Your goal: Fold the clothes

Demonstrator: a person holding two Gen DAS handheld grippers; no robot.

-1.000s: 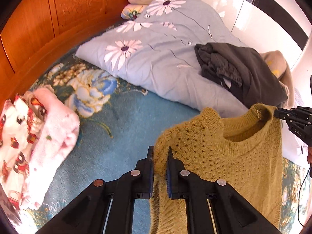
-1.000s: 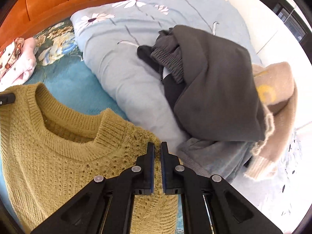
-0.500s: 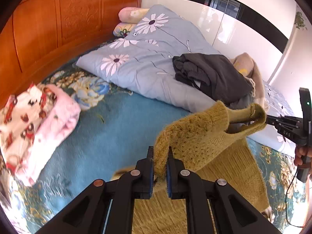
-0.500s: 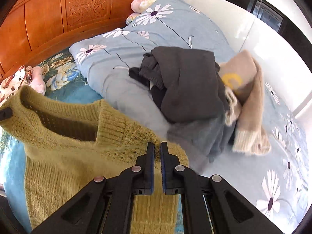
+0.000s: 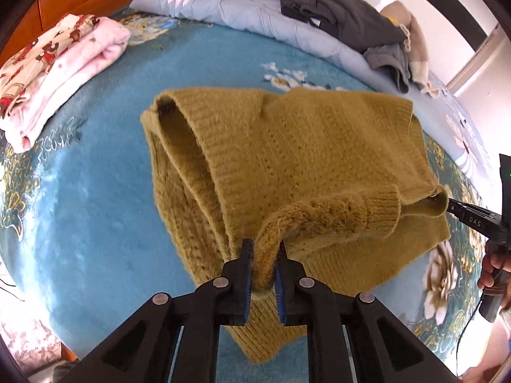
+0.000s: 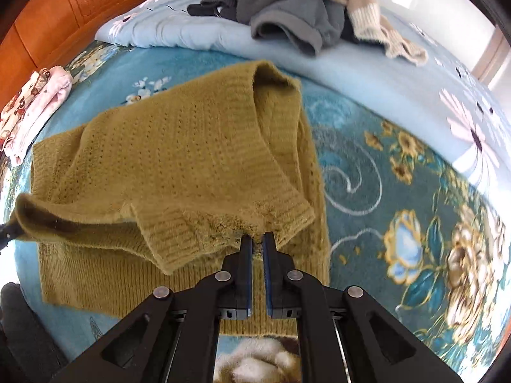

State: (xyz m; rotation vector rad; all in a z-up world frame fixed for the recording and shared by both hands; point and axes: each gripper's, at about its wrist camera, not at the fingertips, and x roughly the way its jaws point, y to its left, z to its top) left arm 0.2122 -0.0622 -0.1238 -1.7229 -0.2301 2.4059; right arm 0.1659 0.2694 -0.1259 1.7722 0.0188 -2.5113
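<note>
A mustard knitted sweater (image 5: 287,156) lies spread on the blue flowered bedspread (image 5: 105,210), its far part flat and its near shoulders lifted. My left gripper (image 5: 264,249) is shut on one shoulder of it. My right gripper (image 6: 258,239) is shut on the other shoulder of the sweater (image 6: 166,159). The right gripper also shows at the right edge of the left wrist view (image 5: 453,206), pinching the sweater's corner. The sleeves are folded under the body and mostly hidden.
A folded pink and patterned garment (image 5: 54,63) lies at the left. A pale blue daisy quilt (image 5: 242,6) lies at the back with a heap of dark grey (image 5: 345,19) and beige (image 5: 412,35) clothes on it. A wooden headboard (image 6: 64,9) stands behind.
Both grippers have come down and forward with the sweater. It hung upright between them a second ago; now most of it lies spread on the bedspread.
</note>
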